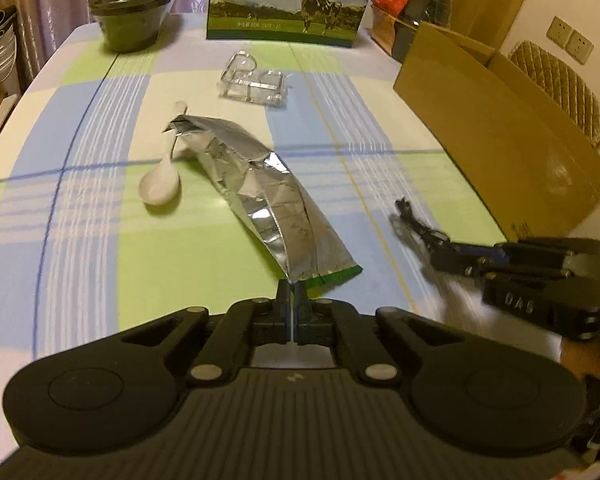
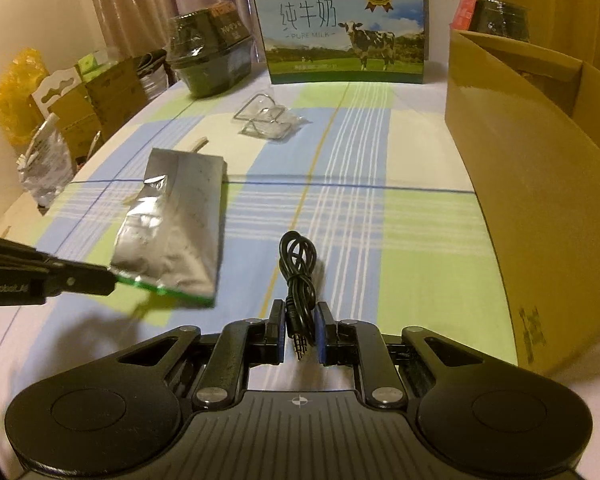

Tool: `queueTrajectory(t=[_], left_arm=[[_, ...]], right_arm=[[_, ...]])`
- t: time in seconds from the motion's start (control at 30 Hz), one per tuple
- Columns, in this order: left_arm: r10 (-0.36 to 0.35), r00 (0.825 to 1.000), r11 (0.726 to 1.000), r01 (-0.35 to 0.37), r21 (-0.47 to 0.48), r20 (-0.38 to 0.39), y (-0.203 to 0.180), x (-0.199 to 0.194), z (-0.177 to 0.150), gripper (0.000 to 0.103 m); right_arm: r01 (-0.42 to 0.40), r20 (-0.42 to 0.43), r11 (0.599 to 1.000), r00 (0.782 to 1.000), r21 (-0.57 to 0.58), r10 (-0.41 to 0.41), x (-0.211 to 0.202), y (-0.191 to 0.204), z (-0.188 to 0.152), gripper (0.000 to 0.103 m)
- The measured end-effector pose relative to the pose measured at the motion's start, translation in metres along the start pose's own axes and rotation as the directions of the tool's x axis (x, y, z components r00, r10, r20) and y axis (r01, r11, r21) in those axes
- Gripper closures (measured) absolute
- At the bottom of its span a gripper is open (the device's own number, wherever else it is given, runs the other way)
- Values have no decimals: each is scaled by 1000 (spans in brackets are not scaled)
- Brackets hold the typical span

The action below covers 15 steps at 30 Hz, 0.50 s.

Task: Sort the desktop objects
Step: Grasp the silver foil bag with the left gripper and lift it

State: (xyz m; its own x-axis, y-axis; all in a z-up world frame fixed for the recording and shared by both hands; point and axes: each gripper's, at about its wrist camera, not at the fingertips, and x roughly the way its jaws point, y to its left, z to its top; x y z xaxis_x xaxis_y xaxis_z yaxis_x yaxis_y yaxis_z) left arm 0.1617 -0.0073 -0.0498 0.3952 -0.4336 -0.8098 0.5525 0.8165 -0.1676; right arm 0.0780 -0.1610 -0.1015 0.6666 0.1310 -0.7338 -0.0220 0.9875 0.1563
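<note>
Your two grippers each have something between their fingers over the checked tablecloth (image 2: 380, 220)

Your left gripper (image 1: 291, 292) is clenched on the green edge of the foil pouch (image 1: 256, 188), lifted nearer you than the milk box (image 2: 346, 28); a white spoon (image 1: 160, 184) lies left of the pouch. Your right gripper (image 2: 300, 324) has the black cable (image 2: 298, 268) between its fingers, though whether it grips is unclear, left of the cardboard box (image 2: 520, 184)

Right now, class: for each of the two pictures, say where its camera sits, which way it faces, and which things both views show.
Left wrist: on the left claw, facing along the table to the milk box; its fingers pinch the foil bag.
Right wrist: on the right claw, facing the same way; its fingers flank the cable.
Shared: foil bag, cable, milk box, carton, clear tray; each view catches the other claw.
</note>
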Motion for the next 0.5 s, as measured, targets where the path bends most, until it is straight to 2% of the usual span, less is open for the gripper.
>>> queueTrajectory(t=[0.13, 0.23, 0.33, 0.4, 0.5], left_arm=[[41, 999, 999, -42, -15, -29, 4, -16, -9, 103], [62, 998, 997, -63, -34, -26, 8, -20, -9, 97], [66, 997, 996, -67, -52, -26, 11, -17, 0, 88], [56, 998, 996, -57, -64, -20, 11, -13, 9, 79], [47, 998, 998, -48, -40, -30, 6, -11, 17, 69]], right_arm=[[2, 7, 1000, 1000, 2, -2, -7, -1, -6, 92], [4, 5, 1000, 1000, 13, -4, -7, -5, -6, 92], [3, 7, 1000, 1000, 11, -3, -5, -6, -5, 92], [3, 7, 1000, 1000, 12, -3, -3, -7, -4, 92], [2, 11, 1000, 1000, 14, -2, -3, -11, -4, 92]])
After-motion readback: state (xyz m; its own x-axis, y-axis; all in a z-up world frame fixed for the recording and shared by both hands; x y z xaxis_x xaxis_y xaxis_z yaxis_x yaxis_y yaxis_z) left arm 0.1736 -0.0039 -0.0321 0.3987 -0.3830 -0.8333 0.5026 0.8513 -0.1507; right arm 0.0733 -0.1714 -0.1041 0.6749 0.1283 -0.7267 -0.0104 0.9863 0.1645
